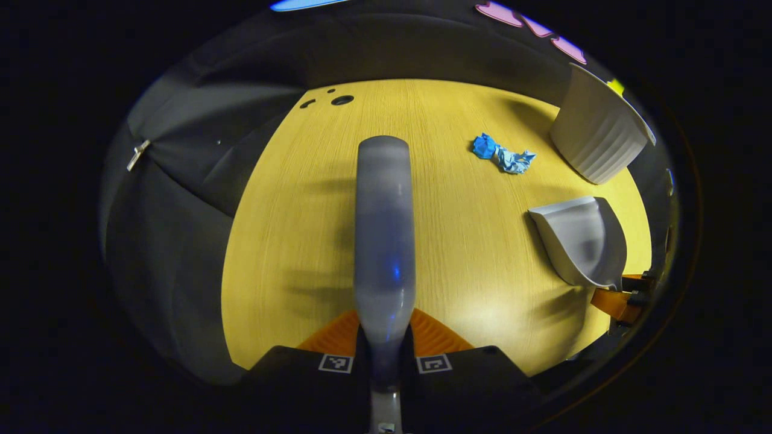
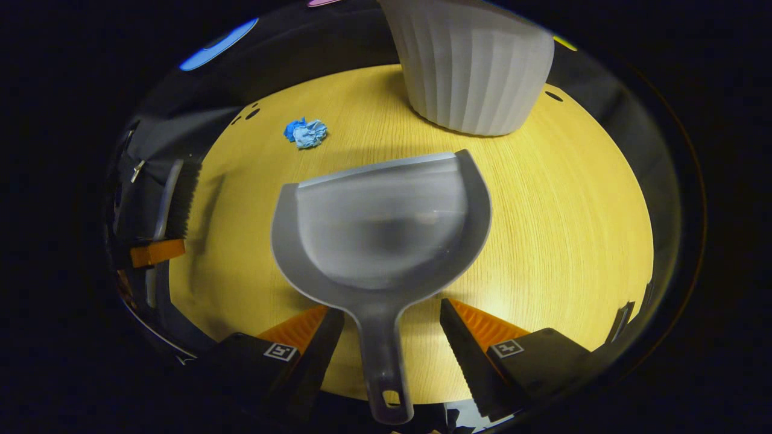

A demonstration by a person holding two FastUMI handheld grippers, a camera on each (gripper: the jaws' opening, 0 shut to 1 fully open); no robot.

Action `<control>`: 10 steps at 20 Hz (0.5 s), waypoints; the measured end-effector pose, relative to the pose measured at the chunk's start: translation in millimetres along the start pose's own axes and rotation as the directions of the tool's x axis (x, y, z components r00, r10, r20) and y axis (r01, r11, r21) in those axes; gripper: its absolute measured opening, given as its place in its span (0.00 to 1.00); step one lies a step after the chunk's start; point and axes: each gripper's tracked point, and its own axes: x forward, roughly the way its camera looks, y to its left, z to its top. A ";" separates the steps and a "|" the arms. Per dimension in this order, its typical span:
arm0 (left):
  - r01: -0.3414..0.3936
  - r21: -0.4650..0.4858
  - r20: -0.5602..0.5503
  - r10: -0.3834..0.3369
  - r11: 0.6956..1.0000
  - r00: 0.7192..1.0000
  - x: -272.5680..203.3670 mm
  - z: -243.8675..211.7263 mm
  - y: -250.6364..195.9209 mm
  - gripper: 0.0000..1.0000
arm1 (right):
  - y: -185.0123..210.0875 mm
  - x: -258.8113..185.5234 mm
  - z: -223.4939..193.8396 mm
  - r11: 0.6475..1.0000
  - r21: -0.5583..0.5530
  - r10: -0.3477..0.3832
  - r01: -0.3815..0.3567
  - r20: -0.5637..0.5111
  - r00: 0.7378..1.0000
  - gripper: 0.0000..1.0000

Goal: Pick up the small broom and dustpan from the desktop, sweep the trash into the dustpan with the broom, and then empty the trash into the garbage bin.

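Broom (image 1: 384, 241) sits clamped in the left gripper (image 1: 384, 337), both fingers pressing its handle, its back reaching out over the yellow desktop (image 1: 289, 241). Right gripper (image 2: 389, 328) stands spread wide, fingers apart on either side of the dustpan (image 2: 380, 223) handle without touching it. Crumpled blue trash (image 2: 306, 132) lies near the desktop's far edge, and the ribbed white garbage bin (image 2: 470, 66) stands at the far edge beyond the dustpan.

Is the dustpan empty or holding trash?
Empty: the dustpan has a bare tray, and the blue trash lies apart on the desktop.
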 end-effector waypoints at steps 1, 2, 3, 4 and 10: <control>0.003 0.004 0.003 -0.003 1.000 1.000 -0.1 5.5 -2.4 0.24 | -0.9 3.1 -1.7 1.000 -0.007 -0.007 0.007 -0.013 1.000 0.99; 0.006 0.008 0.006 -0.006 1.000 1.000 0.2 11.5 -5.2 0.22 | 0.1 6.0 -3.3 1.000 -0.011 -0.004 0.003 -0.029 1.000 0.99; 0.008 0.013 0.014 -0.009 1.000 1.000 -0.1 16.7 -6.9 0.24 | 0.9 8.1 -4.0 1.000 -0.013 -0.005 0.005 -0.039 0.999 0.99; 0.011 0.021 0.024 -0.011 1.000 1.000 0.0 23.0 -8.7 0.26 | 2.3 10.5 -5.1 1.000 -0.015 -0.001 0.000 -0.048 0.999 0.98; 0.024 0.002 0.040 -0.024 1.000 0.999 1.4 33.6 -24.0 0.23 | 8.0 15.3 -3.2 1.000 -0.008 0.016 -0.017 -0.087 0.996 0.52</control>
